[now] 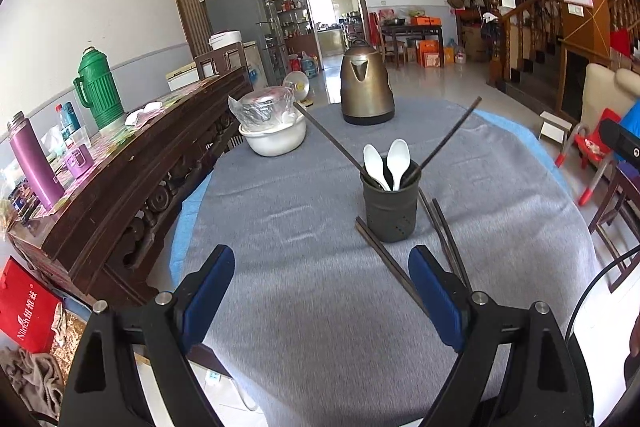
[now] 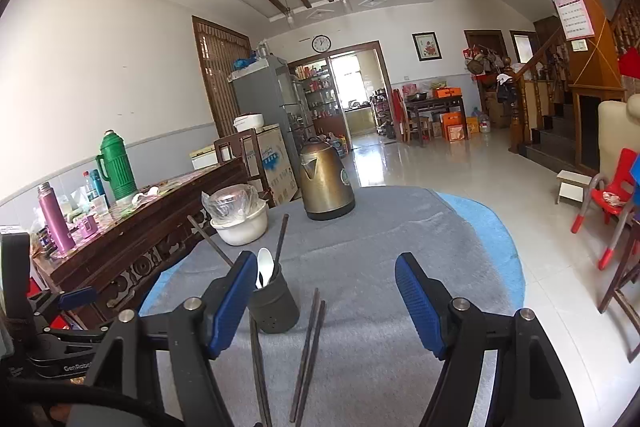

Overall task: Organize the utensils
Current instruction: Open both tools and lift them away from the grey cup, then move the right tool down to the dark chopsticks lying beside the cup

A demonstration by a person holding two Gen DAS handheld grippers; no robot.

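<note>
Grey cloth [image 1: 304, 307] is covering the round table, and a dark holder [image 1: 391, 205] is standing upright on it — two white spoons [image 1: 386, 163] and two dark chopsticks [image 1: 448, 135] are leaning out of its top. More chopsticks [image 2: 308, 351] are lying flat on the cloth, touching or just beside the holder's base on both sides. Left gripper [image 1: 322, 291] is hovering with its blue pads spread wide, nothing between them. Right gripper [image 2: 326, 303] is likewise gaping and empty. Beyond the holder, a bronze kettle [image 1: 366, 87] and a white bowl [image 1: 276, 137] are sitting well apart.
</note>
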